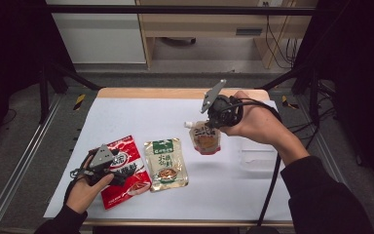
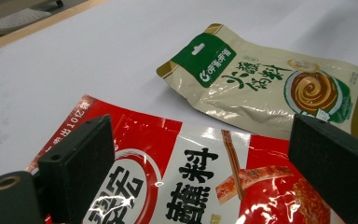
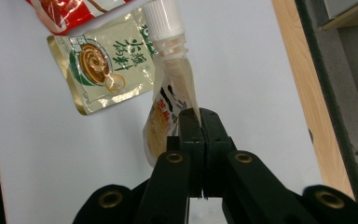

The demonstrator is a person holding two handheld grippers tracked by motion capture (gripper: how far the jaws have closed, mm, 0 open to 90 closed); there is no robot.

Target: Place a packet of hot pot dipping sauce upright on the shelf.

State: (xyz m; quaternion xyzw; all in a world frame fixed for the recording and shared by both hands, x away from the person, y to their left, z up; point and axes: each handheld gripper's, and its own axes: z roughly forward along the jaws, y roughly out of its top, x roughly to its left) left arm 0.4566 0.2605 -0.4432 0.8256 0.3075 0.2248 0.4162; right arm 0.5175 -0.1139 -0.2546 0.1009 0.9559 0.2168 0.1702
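1. High view: the right gripper hangs above the white table at about 1 o'clock from the table's middle, held up in the person's right hand.
2. Its jaws are pressed together on the spouted pouch, which dangles below them, clear of the table surface as far as can be told.
3. Right gripper view: the jaws pinch the pouch's edge, with the white screw cap pointing toward 12 o'clock.
4. High view: the left gripper sits at about 8 o'clock, low over the red sauce packet.
5. Left gripper view: its jaws stand wide apart over the red sauce packet; whether they touch it cannot be told.
6. The green-topped beige packet lies flat just beside the red one, toward 3 o'clock of it, their edges touching or overlapping.
7. A clear plastic box rests on the table at about 4 o'clock of the pouch.
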